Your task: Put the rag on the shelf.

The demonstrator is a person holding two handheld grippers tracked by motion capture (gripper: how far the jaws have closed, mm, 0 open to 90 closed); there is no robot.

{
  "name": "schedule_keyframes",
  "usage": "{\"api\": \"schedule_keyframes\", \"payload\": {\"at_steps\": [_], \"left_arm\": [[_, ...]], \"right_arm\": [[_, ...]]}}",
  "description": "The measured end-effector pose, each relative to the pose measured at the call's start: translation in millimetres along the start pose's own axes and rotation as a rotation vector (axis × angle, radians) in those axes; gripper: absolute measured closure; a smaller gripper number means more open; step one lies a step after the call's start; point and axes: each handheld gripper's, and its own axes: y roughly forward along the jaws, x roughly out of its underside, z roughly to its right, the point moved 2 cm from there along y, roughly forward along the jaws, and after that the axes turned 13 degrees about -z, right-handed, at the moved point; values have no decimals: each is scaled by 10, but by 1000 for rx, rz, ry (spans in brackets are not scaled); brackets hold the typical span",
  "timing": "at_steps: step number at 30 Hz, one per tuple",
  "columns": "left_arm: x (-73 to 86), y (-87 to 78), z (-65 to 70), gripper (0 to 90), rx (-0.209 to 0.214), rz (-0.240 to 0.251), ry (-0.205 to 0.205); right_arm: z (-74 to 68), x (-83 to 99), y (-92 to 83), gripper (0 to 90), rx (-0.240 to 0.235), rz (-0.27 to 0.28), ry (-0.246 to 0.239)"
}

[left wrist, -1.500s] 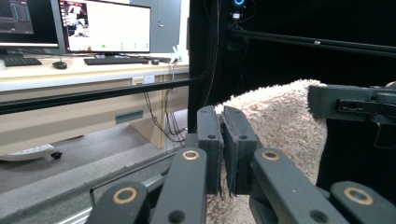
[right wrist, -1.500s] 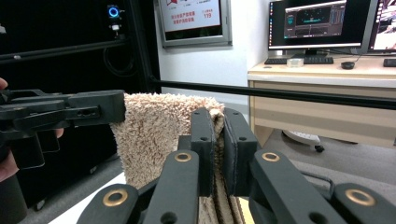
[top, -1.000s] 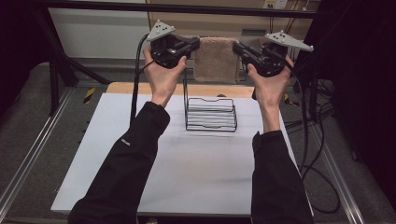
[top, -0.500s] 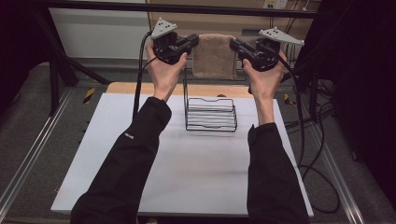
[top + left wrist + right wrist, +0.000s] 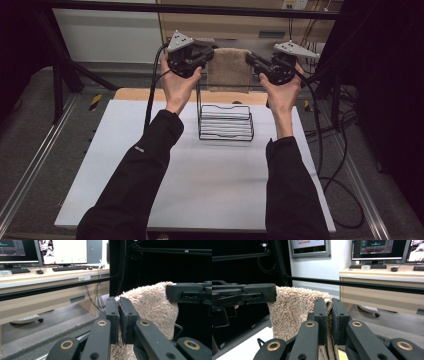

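A beige fluffy towel point(image 5: 229, 69) hangs stretched between my two grippers, above the far end of a black wire rack point(image 5: 226, 122) on the white table point(image 5: 200, 185). My left gripper point(image 5: 209, 55) is shut on the towel's left top corner; in the left gripper view its pads pinch the towel point(image 5: 147, 302) edge at my left gripper point(image 5: 119, 312). My right gripper point(image 5: 250, 59) is shut on the right top corner. In the right gripper view the towel point(image 5: 294, 312) drapes from my right gripper point(image 5: 329, 315), with the other gripper's jaw on its far edge.
A black frame bar point(image 5: 200, 7) crosses above the table's far side. Cables point(image 5: 330, 165) trail down the right of the table. Desks with monitors point(image 5: 382, 250) stand beyond the frame. A wooden strip point(image 5: 135, 94) edges the table's far side.
Both hands have come down a little and moved away from me, carrying the stretched towel toward the space above the rack's far end. Both grips stay the same.
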Motion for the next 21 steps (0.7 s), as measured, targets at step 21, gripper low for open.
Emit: {"api": "schedule_keyframes", "payload": {"at_steps": [21], "left_arm": [[251,-118,162,860,66,-47,54]], "right_arm": [[-12,286,-130,836,-21,-38,1]]}}
